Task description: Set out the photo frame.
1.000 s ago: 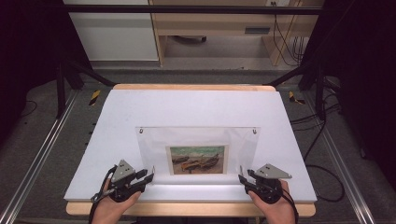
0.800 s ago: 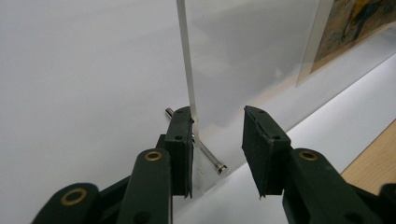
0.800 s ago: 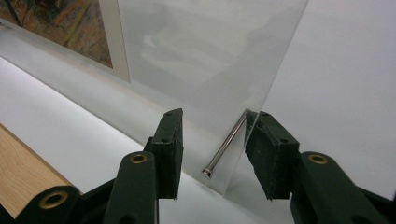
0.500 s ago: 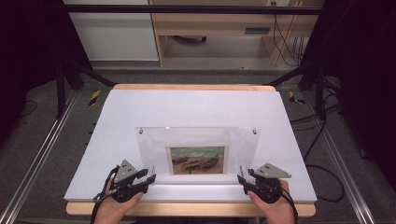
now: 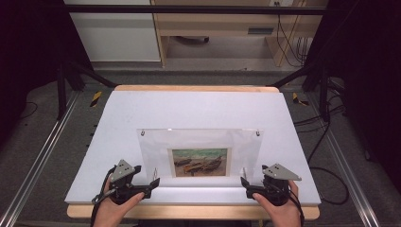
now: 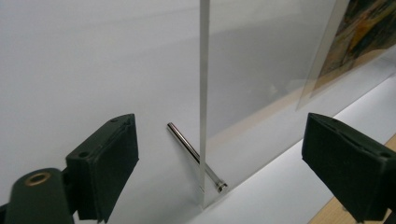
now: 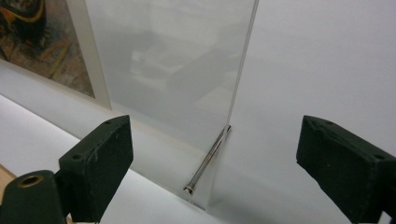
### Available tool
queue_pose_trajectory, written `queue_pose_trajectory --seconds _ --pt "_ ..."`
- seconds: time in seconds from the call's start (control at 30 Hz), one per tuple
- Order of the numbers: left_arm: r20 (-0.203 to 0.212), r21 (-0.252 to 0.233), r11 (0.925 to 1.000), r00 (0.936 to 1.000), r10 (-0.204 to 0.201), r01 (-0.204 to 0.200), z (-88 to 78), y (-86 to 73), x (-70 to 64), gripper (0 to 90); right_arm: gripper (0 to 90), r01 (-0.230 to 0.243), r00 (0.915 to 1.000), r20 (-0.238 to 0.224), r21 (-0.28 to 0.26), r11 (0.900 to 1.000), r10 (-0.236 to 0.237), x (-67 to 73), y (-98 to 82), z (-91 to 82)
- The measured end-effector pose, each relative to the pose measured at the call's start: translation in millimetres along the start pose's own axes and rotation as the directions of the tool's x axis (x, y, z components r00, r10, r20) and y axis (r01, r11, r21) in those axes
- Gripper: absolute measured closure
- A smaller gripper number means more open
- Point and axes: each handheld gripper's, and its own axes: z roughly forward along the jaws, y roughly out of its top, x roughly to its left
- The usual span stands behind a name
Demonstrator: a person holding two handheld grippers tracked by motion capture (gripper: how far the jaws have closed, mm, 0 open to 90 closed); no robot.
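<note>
A clear acrylic photo frame [image 5: 201,142] stands upright on the white board [image 5: 189,109], holding a picture of boats [image 5: 199,162]. My left gripper [image 5: 153,182] sits at its lower left corner and my right gripper [image 5: 244,182] at its lower right corner. Both have just been opening their jaws. In the left gripper view the frame's thin edge [image 6: 203,93] and a metal pin [image 6: 187,147] stand between the wide-apart pads of the left gripper [image 6: 219,168], untouched. The right gripper view has the frame's edge [image 7: 243,70] and its pin [image 7: 208,161] likewise free inside the right gripper [image 7: 219,168].
The board lies on a wooden tabletop [image 5: 189,211] whose front edge is close to my hands. Metal rails [image 5: 42,156] run along both sides. Yellow-black markers [image 5: 96,98] lie at the far corners. Cables [image 5: 326,142] trail on the floor at the right.
Both grippers' jaws have spread apart at the frame's lower corners and let go of it. The hands and the frame have stayed in place.
</note>
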Motion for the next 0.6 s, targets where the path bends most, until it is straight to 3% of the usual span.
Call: queue_pose_trajectory --seconds 0.27,0.5,0.6 --pt "0.011 -0.048 0.9988 0.9999 0.013 -0.013 -13.3 -1.2 5.2 8.2 8.2 0.02 0.9998 0.004 -0.054 0.998 -0.02 -5.4 -3.4 -15.8" --pt "-0.005 -0.067 0.9977 1.0 0.008 -0.008 -21.9 -1.9 17.2 8.5 8.3 -0.015 0.9995 0.026 -0.064 0.998 0.017 -14.3 -9.0 -27.5" --pt "-0.025 -0.068 0.9976 0.9996 0.01 -0.012 -24.8 -2.2 22.7 8.9 10.7 -0.028 0.9979 0.056 -0.062 0.998 0.032 -20.1 -11.9 -32.2"
